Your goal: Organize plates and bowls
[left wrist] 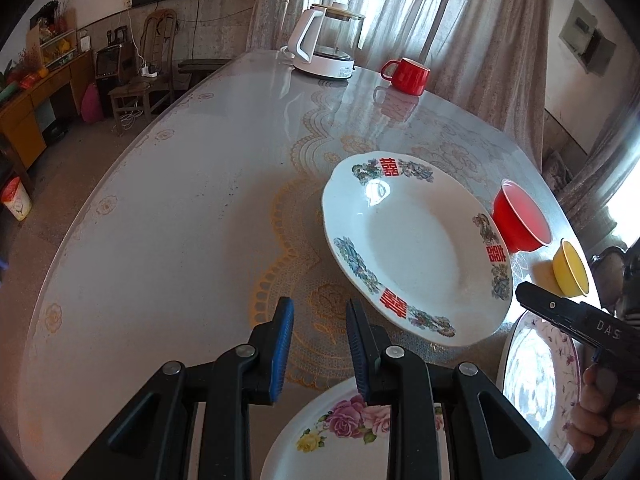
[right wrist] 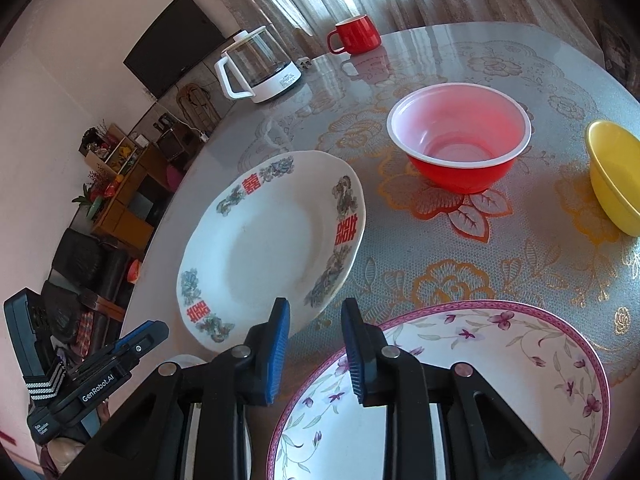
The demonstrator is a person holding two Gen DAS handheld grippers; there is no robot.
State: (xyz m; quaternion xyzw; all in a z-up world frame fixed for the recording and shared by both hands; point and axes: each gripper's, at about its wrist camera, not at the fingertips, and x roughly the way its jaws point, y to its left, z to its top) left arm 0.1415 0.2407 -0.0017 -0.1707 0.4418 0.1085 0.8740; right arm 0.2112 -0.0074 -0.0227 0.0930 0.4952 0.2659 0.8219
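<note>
Porcelain pieces lie unstacked on the bench: rose plate (left wrist: 344, 428) and purple-rimmed plate (right wrist: 460, 384) near the double-happiness plate (right wrist: 272, 244); red bowl (right wrist: 460, 136) and yellow bowl (right wrist: 616, 176) beyond it. Left gripper (left wrist: 320, 344) and right gripper (right wrist: 316, 344) are released, empty. Judgement: nothing sorted yet.

Glossy glazed white plate (left wrist: 412, 248), shiny plastic red bowl (right wrist: 460, 136), on a glassy-smooth table (left wrist: 168, 200).

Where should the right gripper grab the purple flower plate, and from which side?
Grip the near-left rim of the purple flower plate, coming in low from the near edge of the table. The right gripper, jaws open, already hangs over that rim. The plate lies flat, so one finger likely must slip under the raised rim.
</note>
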